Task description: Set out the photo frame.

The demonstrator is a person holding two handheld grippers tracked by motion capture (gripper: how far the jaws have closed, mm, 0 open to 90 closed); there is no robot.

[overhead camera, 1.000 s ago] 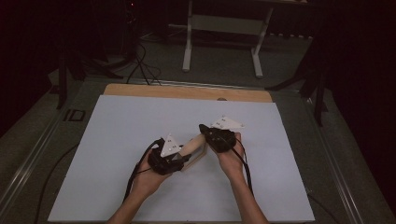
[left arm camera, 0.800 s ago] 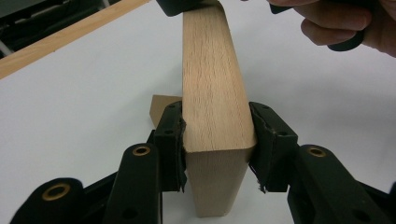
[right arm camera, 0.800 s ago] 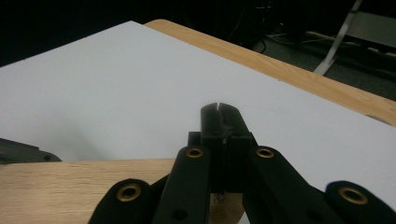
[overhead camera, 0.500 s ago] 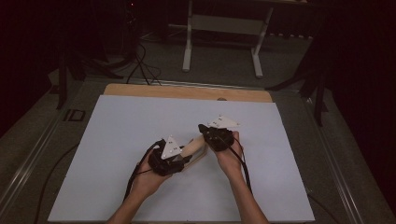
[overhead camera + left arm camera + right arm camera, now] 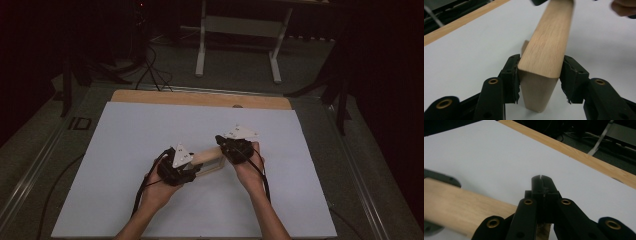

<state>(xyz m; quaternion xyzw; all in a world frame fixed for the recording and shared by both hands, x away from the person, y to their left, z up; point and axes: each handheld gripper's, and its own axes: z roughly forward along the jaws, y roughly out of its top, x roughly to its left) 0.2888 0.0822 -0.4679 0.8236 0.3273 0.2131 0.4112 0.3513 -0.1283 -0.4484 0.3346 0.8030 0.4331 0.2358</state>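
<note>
Your left gripper (image 5: 540, 75) has just been opening around the wooden block (image 5: 546, 57). In the left gripper view its jaws now stand spread on either side of the block's near end: the left pad looks to be at the wood, while a thin gap shows at the right pad, so nothing is pinched there. Compared with a second ago, both hands sit in the same place in the high view, and the wooden block (image 5: 207, 159) spans the same stretch between your grippers, near the middle of the white sheet (image 5: 150, 130) and a little toward your side.

Your right gripper (image 5: 541, 178) has its jaws pressed together, tips meeting with only a slit between them. In the right gripper view the wooden block (image 5: 456, 202) runs in from the left and passes under the jaw arms; whether anything is caught lower down there you cannot tell from the pictures.

Around you there is plenty of open sheet: bare white to the left, right and far side of your hands. The far edge of the desk (image 5: 200, 98) shows as a strip of light wood beyond the sheet, well apart from the grippers. The sheet's near edge lies close under your forearms.
</note>
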